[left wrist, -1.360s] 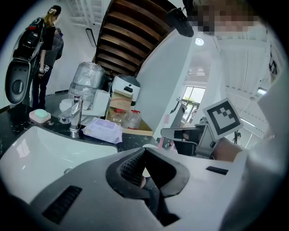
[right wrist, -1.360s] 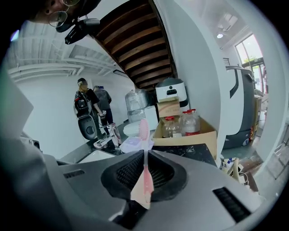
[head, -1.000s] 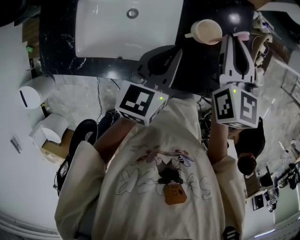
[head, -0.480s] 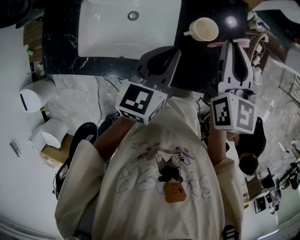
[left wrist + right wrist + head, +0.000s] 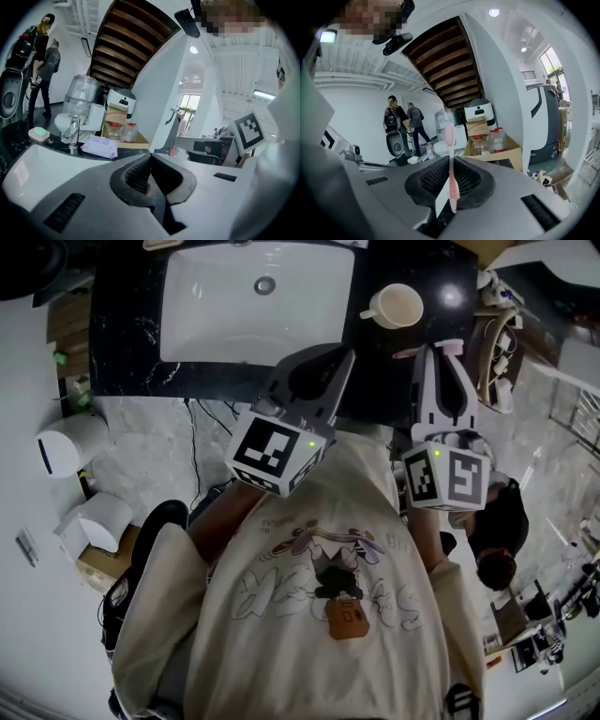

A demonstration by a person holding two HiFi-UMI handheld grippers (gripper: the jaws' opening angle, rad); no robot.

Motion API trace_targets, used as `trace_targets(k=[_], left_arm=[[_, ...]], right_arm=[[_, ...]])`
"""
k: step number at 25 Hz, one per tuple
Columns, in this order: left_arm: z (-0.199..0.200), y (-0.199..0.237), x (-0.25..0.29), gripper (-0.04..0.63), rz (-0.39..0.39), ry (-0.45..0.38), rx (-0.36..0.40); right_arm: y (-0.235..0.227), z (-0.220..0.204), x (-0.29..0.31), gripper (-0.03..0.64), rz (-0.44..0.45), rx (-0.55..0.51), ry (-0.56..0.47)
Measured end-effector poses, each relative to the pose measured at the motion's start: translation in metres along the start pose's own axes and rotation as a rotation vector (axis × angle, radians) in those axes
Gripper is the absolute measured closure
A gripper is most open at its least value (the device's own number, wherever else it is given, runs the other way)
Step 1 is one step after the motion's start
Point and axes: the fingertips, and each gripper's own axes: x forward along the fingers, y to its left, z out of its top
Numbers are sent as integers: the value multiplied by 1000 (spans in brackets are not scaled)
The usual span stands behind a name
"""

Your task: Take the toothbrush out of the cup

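Note:
A white cup (image 5: 396, 306) with a handle stands on the black counter (image 5: 122, 352) to the right of the sink. The pink toothbrush (image 5: 453, 344) is outside the cup and lies crosswise in the tips of my right gripper (image 5: 433, 348), a short way in front of the cup. In the right gripper view the toothbrush (image 5: 450, 161) stands upright between the ribbed pads, bristle head up, and my right gripper (image 5: 451, 183) is shut on it. My left gripper (image 5: 345, 352) hovers over the counter's front edge, left of the cup. Its jaws (image 5: 151, 158) are shut and hold nothing.
The white sink basin (image 5: 258, 301) fills the counter's left part, with a tap (image 5: 72, 133), a soap dish (image 5: 38, 134) and a pack of wipes (image 5: 100, 146) behind it. A box of water bottles (image 5: 490, 140) stands beyond. Two people (image 5: 405, 124) stand in the background.
My right gripper has drawn back from the cup toward the person, carrying the toothbrush with it. The left gripper has kept its place.

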Motion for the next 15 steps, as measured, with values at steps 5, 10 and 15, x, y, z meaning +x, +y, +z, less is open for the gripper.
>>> trace_targets(k=[5, 10, 15], left_arm=[[-2, -9, -2, 581, -22, -6, 5], [-2, -17, -5, 581, -41, -13, 18], [-3, -18, -8, 581, -48, -6, 29]], right_arm=[[0, 1, -7, 574, 1, 1, -20], [4, 1, -16, 574, 8, -7, -36], [11, -10, -20, 574, 22, -28, -20]])
